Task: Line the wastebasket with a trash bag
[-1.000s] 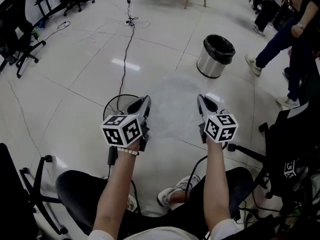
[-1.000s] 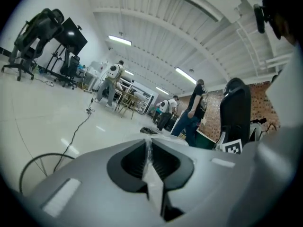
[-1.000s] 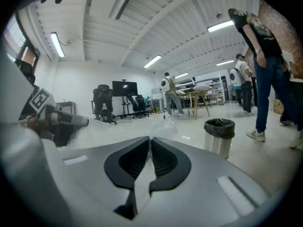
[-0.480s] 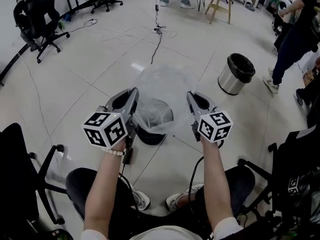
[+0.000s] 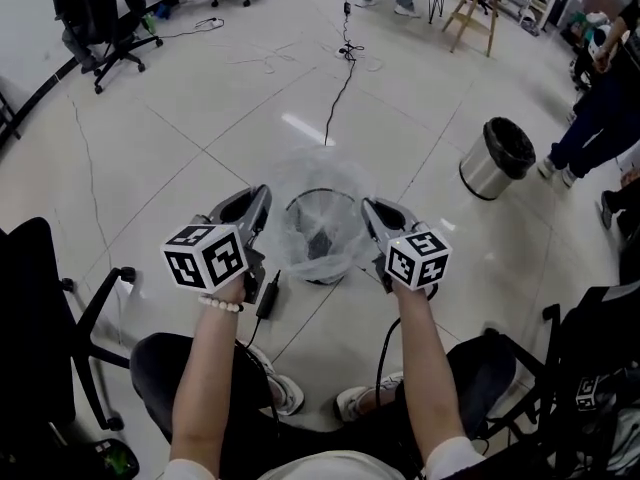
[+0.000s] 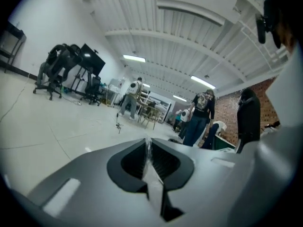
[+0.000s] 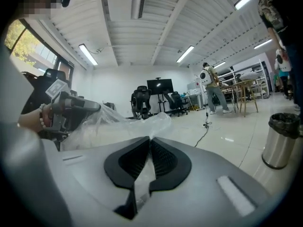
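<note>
Clear trash bag point(image 5: 318, 223): left gripper point(image 5: 264, 192) & right gripper point(image 5: 367, 206) each clamped tight on rim, spreading mouth over wastebasket point(image 5: 325, 279) for fitting.

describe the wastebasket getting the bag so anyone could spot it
Look at the white tiled floor between the left gripper and the right gripper. There stands a dark round wastebasket under a clear plastic bag; the shiny steel bin farther right is already lined in black.
</note>
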A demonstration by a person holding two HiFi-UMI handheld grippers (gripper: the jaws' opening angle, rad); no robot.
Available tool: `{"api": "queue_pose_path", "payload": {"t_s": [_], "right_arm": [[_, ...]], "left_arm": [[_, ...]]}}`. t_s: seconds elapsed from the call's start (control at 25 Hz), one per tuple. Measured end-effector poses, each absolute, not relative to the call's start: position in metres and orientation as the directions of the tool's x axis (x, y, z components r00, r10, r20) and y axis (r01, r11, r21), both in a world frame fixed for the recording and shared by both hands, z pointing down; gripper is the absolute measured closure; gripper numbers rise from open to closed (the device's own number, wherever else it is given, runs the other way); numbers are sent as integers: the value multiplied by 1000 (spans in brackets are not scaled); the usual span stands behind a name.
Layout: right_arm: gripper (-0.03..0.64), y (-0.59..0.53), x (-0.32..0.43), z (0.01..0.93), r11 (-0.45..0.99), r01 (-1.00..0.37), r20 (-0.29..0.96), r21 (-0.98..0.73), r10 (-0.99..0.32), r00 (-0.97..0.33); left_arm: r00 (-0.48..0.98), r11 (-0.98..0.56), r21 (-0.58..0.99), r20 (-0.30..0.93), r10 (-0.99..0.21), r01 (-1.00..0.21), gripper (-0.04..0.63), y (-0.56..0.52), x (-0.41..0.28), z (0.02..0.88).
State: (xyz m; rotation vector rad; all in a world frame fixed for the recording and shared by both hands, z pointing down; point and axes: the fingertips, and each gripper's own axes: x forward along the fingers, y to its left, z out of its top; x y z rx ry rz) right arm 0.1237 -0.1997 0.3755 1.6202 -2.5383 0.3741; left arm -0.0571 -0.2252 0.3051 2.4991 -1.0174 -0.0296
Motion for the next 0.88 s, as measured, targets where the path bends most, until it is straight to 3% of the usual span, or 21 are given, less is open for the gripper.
{"api": "queue_pose_path", "payload": {"t_s": [0.32, 0.52, 0.76, 0.88], "right_arm": [[615, -195, 200, 433, 208, -964, 351, -167, -901, -255], [615, -188, 252, 431, 108, -988, 365, -114, -920, -143], [615, -201, 203, 453, 259, -959, 442, -112, -852, -281], [615, -210, 187, 488, 255, -959, 525, -127, -803, -283]], "left_arm": [[733, -602, 432, 267, -626, -671, 584, -227, -35, 364], [733, -579, 456, 336, -591, -676, 584, -224, -23, 400], [709, -577, 412, 377, -596, -705, 584, -226, -24, 409], [670, -544, 390, 446, -594, -743, 584, -227, -36, 434]]}}
